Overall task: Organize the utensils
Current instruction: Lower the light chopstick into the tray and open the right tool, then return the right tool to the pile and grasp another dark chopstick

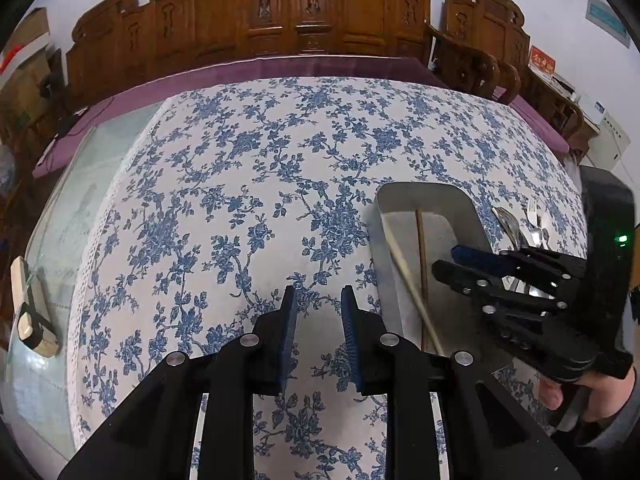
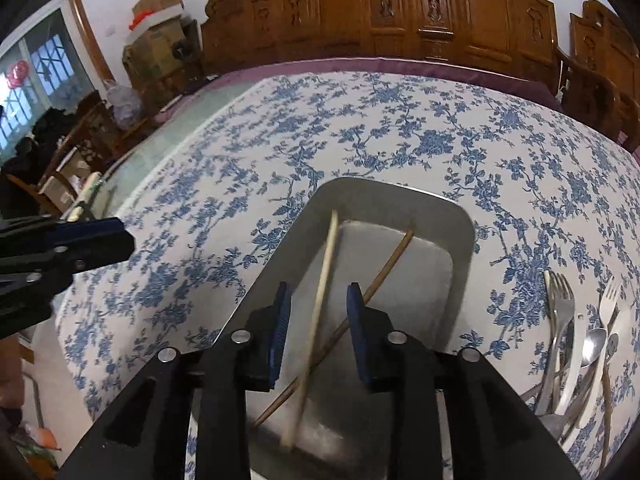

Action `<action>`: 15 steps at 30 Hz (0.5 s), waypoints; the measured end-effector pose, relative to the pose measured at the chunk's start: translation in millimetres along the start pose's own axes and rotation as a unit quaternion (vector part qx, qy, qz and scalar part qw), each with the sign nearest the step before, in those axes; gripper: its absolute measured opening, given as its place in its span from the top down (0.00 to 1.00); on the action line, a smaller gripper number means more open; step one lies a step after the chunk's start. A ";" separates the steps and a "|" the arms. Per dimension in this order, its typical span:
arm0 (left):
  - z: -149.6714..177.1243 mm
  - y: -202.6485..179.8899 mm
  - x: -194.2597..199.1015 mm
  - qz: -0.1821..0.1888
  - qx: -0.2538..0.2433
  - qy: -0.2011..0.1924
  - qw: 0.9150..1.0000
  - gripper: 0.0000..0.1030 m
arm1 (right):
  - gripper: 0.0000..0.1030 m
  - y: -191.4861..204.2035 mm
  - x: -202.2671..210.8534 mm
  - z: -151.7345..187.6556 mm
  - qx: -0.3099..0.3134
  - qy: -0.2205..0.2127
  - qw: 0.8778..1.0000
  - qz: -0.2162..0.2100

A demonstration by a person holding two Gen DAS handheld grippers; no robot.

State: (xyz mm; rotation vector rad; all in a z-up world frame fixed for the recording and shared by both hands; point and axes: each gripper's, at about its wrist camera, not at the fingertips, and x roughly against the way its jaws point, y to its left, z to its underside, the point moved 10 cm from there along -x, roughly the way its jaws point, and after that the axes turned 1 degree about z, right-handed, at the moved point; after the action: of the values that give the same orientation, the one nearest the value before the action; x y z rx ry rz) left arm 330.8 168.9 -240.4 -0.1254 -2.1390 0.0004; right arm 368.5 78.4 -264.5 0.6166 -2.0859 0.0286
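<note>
A metal tray (image 2: 460, 232) lies on the blue-flowered tablecloth and holds two crossed chopsticks, a pale one (image 2: 326, 264) and a brown one (image 2: 390, 264). The tray also shows in the left wrist view (image 1: 428, 194). My right gripper (image 2: 316, 300) is open and empty, just above the tray over the chopsticks; it shows in the left wrist view (image 1: 446, 260). My left gripper (image 1: 318, 300) is open and empty over bare cloth left of the tray. A pile of forks, spoons and a chopstick (image 2: 580, 344) lies on the cloth right of the tray, and shows in the left wrist view (image 1: 524, 224).
Carved wooden chairs (image 2: 420, 12) with a purple cushion line the table's far side. Bare glass tabletop (image 1: 84, 168) shows left of the cloth, with a small wooden block (image 1: 32, 312) on it. Cardboard boxes (image 2: 156, 40) stand at the back left.
</note>
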 end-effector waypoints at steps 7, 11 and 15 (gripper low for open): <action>-2.3 -25.3 10.4 -0.003 -0.015 -0.009 1.000 0.66 | 0.70 -36.2 60.1 18.5 0.017 -0.029 0.999 -0.013; -5.3 -53.4 17.0 0.003 -0.029 -0.021 0.999 0.58 | 0.70 -78.6 102.0 45.3 0.029 -0.041 0.999 0.006; -4.2 -90.5 18.5 0.015 -0.047 -0.028 0.998 0.49 | 0.70 -127.8 134.8 72.5 0.033 -0.043 0.998 0.033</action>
State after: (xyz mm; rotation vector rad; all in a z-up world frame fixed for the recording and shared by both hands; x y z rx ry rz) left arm 316.2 80.4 -218.1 -0.2144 -2.1932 -0.0795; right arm 308.0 -107.6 -225.9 0.5986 -2.1953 0.1108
